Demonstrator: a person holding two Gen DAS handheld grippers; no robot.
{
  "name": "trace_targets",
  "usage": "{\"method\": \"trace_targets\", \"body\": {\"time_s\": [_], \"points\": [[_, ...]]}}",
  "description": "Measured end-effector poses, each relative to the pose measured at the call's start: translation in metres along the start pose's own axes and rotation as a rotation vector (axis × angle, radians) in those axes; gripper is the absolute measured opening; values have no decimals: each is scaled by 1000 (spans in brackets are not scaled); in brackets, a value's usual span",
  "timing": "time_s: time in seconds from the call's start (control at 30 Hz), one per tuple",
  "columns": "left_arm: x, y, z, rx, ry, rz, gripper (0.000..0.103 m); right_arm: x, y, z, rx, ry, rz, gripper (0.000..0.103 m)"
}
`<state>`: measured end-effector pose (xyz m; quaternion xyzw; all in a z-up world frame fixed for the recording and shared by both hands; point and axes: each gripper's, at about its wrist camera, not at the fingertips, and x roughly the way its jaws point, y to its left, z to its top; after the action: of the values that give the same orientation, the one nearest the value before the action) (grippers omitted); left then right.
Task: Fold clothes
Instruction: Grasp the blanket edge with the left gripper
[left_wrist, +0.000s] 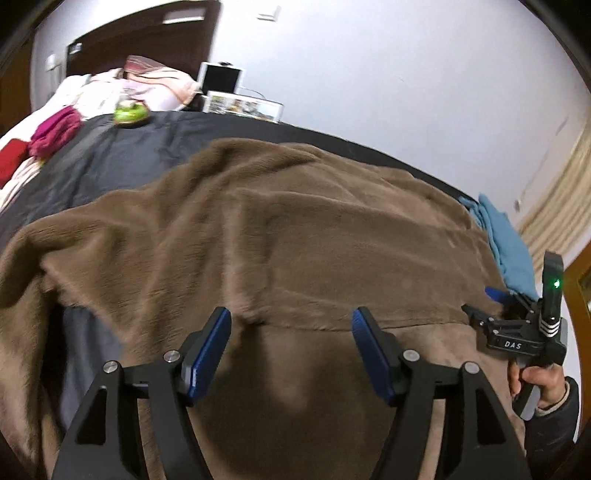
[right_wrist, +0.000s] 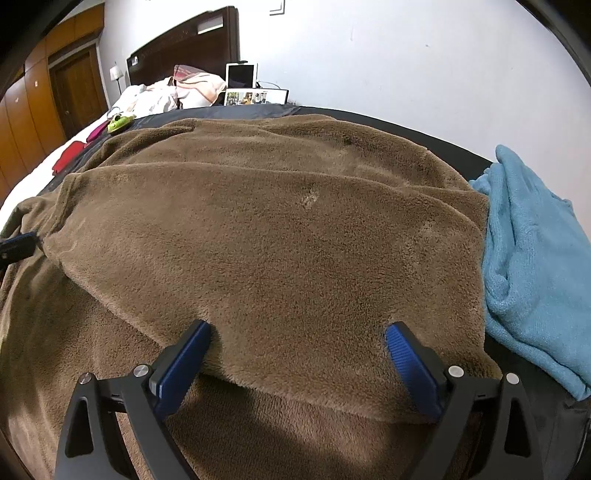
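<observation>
A brown fleece garment (left_wrist: 295, 229) lies spread over the dark bed cover (left_wrist: 122, 155), with one layer folded over itself (right_wrist: 280, 236). My left gripper (left_wrist: 291, 326) hovers over its near part, jaws apart, nothing pinched between the blue pads (left_wrist: 214, 339). My right gripper (right_wrist: 301, 345) is open too. The edge of the folded layer lies between its fingers, and the left pad (right_wrist: 184, 362) is tucked against that edge. In the left wrist view the right gripper (left_wrist: 495, 301) shows at the garment's right edge, held by a hand (left_wrist: 539, 384). A left fingertip (right_wrist: 18, 242) shows at the far left.
A folded light-blue cloth (right_wrist: 532, 258) lies right of the brown garment. At the far left of the bed lie a pink garment (left_wrist: 55, 131), a red item (left_wrist: 11, 158) and a green object (left_wrist: 129, 112). Pillows (left_wrist: 147, 88), the headboard and picture frames (right_wrist: 255, 96) stand beyond.
</observation>
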<state>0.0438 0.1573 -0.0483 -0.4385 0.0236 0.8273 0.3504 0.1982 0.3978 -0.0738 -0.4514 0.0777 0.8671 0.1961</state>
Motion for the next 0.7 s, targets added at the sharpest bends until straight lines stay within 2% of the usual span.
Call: {"method": "trace_targets", "body": {"time_s": [0.13, 0.33, 0.47, 0.57, 0.7], "points": [[-31, 17, -5, -16, -42, 36, 75, 0, 0, 0, 0, 0, 1, 97], [-84, 53, -21, -24, -94, 150, 79, 0, -1, 1, 2, -2, 4, 97], [-115, 88, -46, -96, -107, 257, 80, 0, -1, 1, 2, -2, 6, 98], [-128, 109, -63, -155, -102, 310, 81, 1, -2, 2, 2, -2, 7, 98], [-129, 126, -83, -210, -79, 338, 81, 1, -1, 1, 3, -3, 6, 98]]}}
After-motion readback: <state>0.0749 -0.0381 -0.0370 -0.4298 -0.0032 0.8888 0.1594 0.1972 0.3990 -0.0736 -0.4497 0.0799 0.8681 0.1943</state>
